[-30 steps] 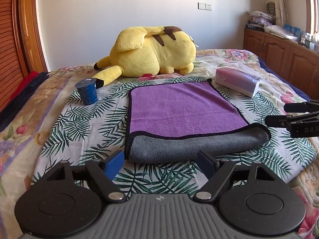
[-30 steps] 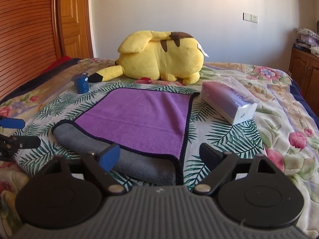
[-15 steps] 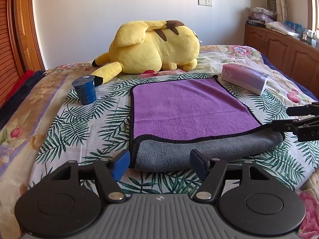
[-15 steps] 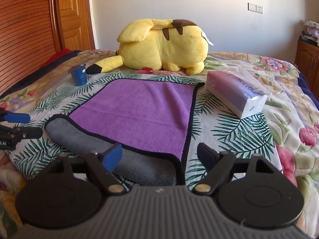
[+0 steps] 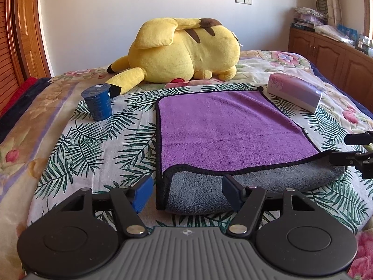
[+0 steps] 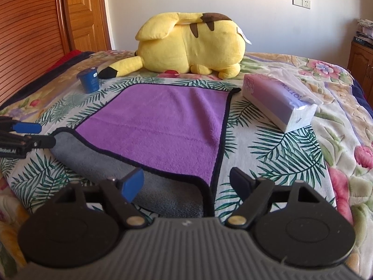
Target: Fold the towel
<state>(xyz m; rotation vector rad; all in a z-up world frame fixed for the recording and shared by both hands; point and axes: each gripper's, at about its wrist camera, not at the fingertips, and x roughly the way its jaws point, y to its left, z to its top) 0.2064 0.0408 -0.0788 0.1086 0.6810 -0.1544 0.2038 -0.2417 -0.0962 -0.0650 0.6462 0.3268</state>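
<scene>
A purple towel (image 5: 223, 128) with a grey underside and black edging lies on the leaf-print bedspread, folded over with the grey fold nearest me; it also shows in the right wrist view (image 6: 163, 126). My left gripper (image 5: 187, 192) is open, its fingers astride the towel's near left corner. My right gripper (image 6: 186, 183) is open, astride the near right corner. Each gripper shows at the edge of the other's view, the right one (image 5: 349, 149) and the left one (image 6: 35, 134).
A yellow plush toy (image 5: 184, 51) lies behind the towel. A blue cup (image 5: 98, 102) stands at the left. A tissue pack (image 5: 296, 92) lies at the right. Wooden cabinets (image 5: 331, 53) line the right wall, a wooden door (image 6: 79, 14) the left.
Both grippers have moved forward and lower to the towel's near fold, so that its near corners now lie between their open fingers. The towel has not moved.
</scene>
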